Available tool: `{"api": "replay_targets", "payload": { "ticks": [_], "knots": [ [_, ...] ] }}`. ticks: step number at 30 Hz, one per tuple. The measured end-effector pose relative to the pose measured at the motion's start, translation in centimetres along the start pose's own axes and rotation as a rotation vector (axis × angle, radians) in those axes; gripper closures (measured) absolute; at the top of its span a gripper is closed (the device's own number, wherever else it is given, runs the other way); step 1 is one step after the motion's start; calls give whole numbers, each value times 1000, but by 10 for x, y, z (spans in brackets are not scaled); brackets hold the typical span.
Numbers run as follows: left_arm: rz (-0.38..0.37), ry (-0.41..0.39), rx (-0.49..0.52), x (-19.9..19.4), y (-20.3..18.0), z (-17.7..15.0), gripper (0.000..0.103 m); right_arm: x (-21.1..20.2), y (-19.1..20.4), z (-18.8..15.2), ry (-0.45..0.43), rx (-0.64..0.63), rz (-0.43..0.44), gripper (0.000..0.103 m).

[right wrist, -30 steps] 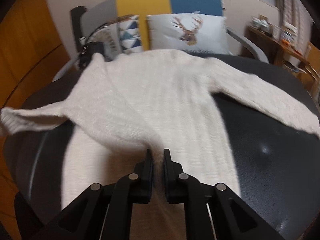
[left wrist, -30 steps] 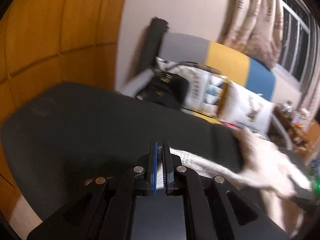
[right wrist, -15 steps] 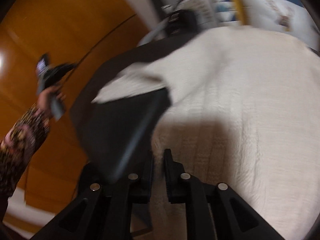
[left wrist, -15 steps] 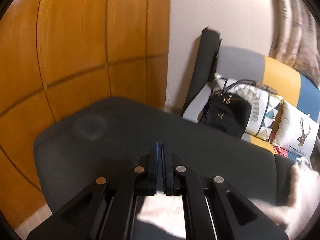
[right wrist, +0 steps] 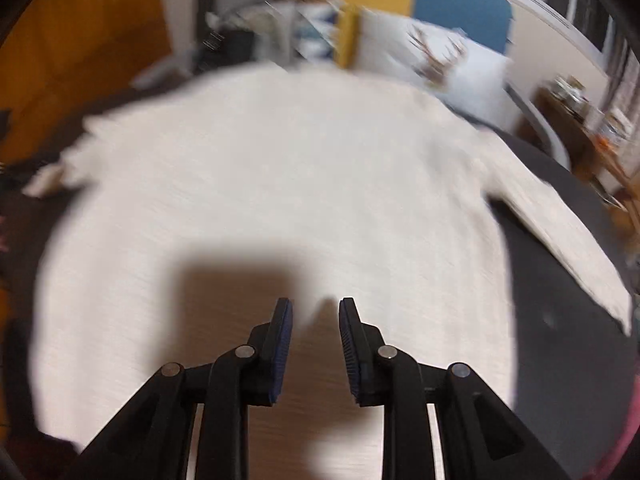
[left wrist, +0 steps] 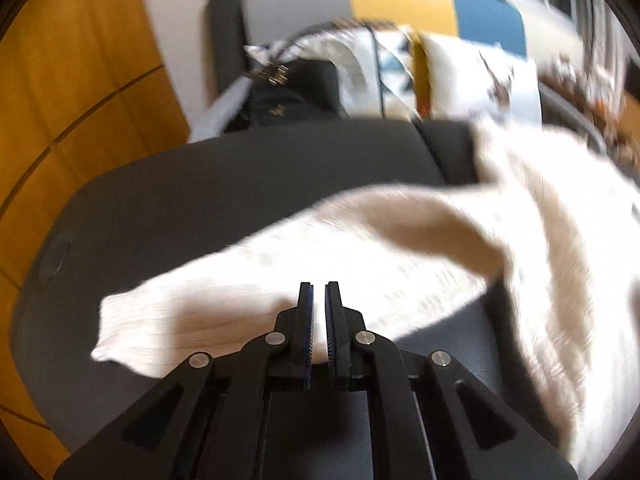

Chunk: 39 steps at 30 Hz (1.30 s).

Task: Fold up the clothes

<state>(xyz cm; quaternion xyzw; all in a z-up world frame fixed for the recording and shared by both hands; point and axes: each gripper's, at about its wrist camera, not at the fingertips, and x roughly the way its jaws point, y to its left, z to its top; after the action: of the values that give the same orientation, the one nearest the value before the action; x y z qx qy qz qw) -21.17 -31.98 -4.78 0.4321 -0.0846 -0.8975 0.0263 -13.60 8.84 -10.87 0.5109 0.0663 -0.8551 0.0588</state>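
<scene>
- A home living room here: colour-block sofa with a deer cushion
- Handbag on the seat, wood-panelled wall, window at right

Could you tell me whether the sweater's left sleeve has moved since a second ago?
Yes: in the left wrist view the sleeve now stretches across the dark table, no longer bunched at its right edge.

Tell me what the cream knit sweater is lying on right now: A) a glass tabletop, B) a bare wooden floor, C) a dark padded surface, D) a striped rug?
C: in both wrist views the cream knit sweater is spread over a dark padded surface, with the sofa cushions beyond its far edge.
</scene>
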Motion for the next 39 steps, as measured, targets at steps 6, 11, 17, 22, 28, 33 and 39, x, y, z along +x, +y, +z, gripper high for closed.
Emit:
{"api": "replay_targets", "payload": {
  "ticks": [6,11,17,22,28,33,39],
  "knots": [
    [190,60,38,46,-12,12,97,-3,-18,-18,-5,-37,-87,78],
    [221,55,2,52,-7,14,96,-12,-60,-22,32,101,-102,74],
    [10,59,-188,31,25,-2,96,-39,-37,-16,-45,78,-77,74],
    [-254,84,-464,23,68,-15,82,-37,7,5,-81,19,-31,74],
    [-382,130,-745,18,135,-25,80,-8,22,9,-26,-27,8,73],
    [-365,244,-883,33,183,-29,49,-7,20,7,-37,-1,11,72],
    [-340,476,-1044,85,196,-14,44,-8,20,6,-33,25,9,72]
  ]
}}
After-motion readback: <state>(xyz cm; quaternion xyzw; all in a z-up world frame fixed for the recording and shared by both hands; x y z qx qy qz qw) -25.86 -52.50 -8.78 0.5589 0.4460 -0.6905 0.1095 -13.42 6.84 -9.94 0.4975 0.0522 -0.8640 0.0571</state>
